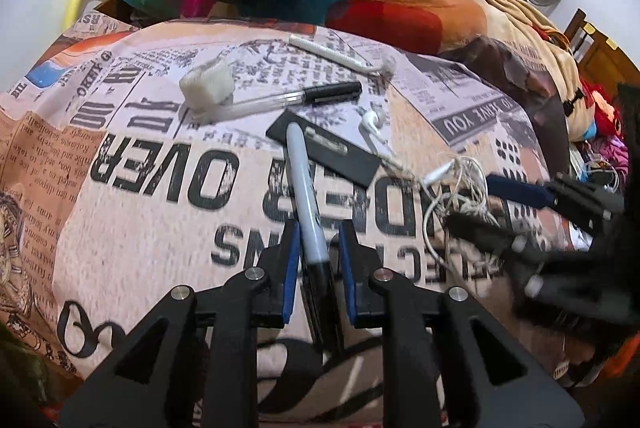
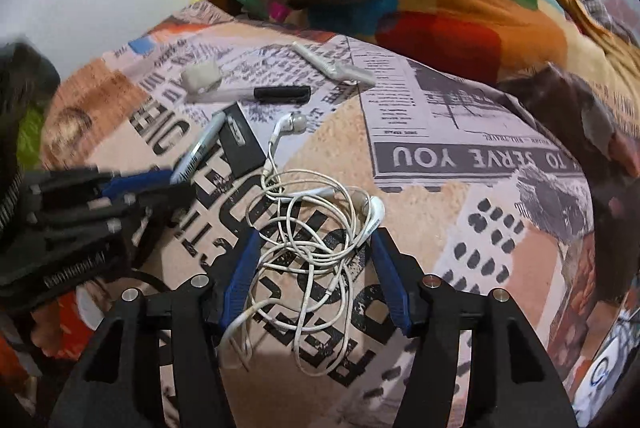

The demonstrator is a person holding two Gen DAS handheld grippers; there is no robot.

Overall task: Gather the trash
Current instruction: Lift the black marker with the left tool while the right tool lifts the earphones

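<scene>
Trash is strewn on the newspaper-print bedcover (image 1: 132, 212): a marker (image 1: 306, 196) is straddled by the open left claw (image 1: 319, 240), tangled earphones (image 2: 316, 228) by the open right claw (image 2: 316, 252). Closing is judged next.

On the newsprint-patterned bedspread (image 1: 160, 220) lie two pens: one grey marker (image 1: 305, 188) and one clear ballpoint pen (image 1: 288, 98). Beside the marker sit one black card (image 1: 352, 156), one tangled white earphone set (image 2: 312, 228), one white foam block (image 1: 208, 84), one white razor (image 1: 336, 54).
</scene>
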